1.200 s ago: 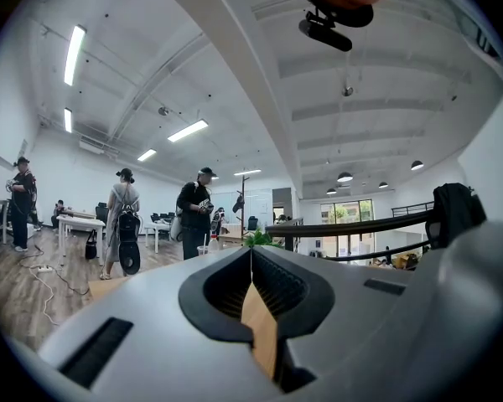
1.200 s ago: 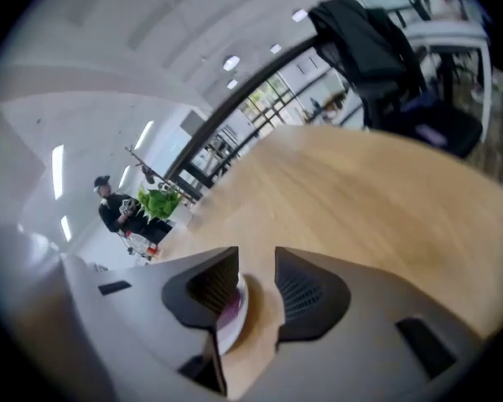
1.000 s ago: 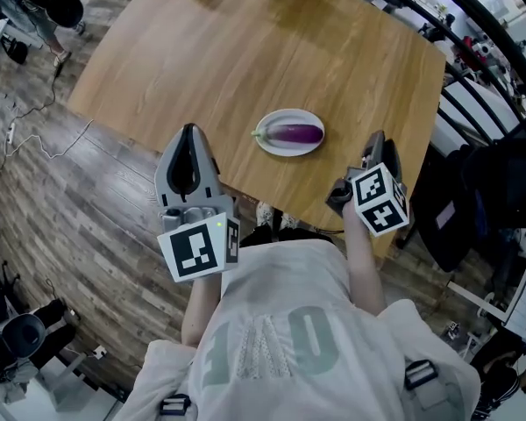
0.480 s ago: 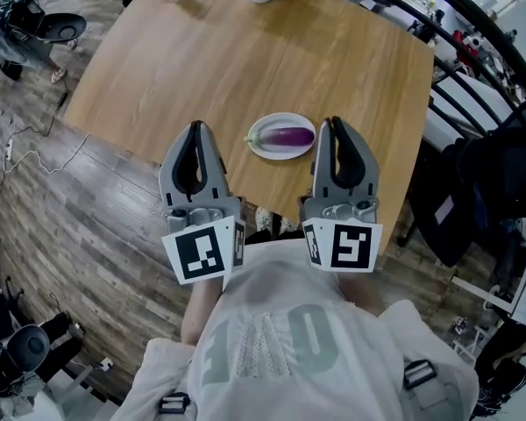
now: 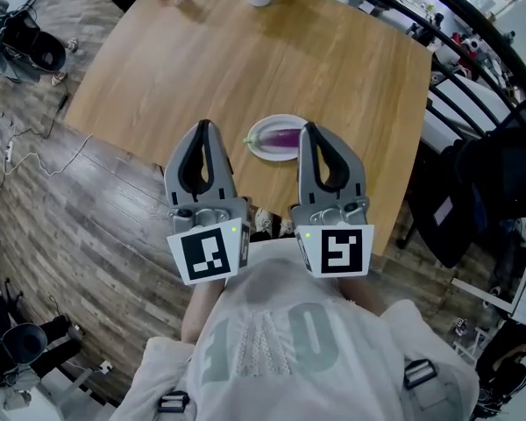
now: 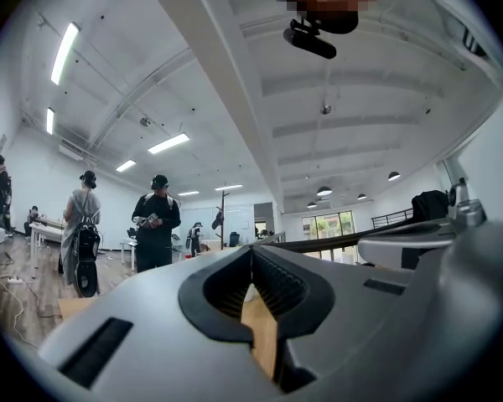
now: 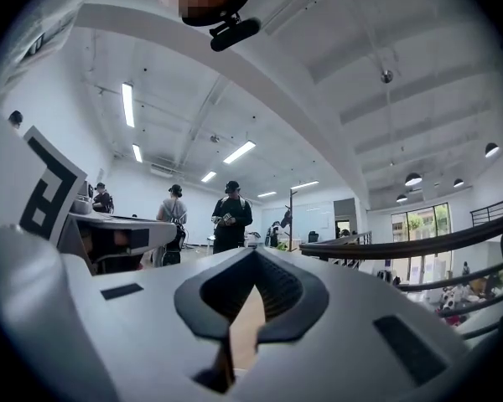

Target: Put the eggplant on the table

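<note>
Both grippers now sit side by side low in the centre of the head view: the right gripper (image 5: 309, 128) has swung in from the right edge of the frame over the past second and squared up next to the left gripper (image 5: 204, 124), which has barely shifted. Its own camera, a moment ago tilted across the wood, now looks level into the room, where people stand in the distance. Each gripper's jaws are drawn together with nothing between them, as both gripper views show. The eggplant (image 5: 283, 137) has not moved. It lies lengthwise on a white plate (image 5: 259, 146) near the front edge of the wooden worktop (image 5: 202, 51), just above centre frame. In the picture it falls between the two jaw tips, closer to the right one, whose tip covers the plate's right rim. I judge that the jaws hang above and short of it rather than touching. The shift reads to me as lining up on the plate, and for the task it means the eggplant rests on the plate, not on bare wood, with neither gripper holding it. Neither gripper view shows the eggplant.
</note>
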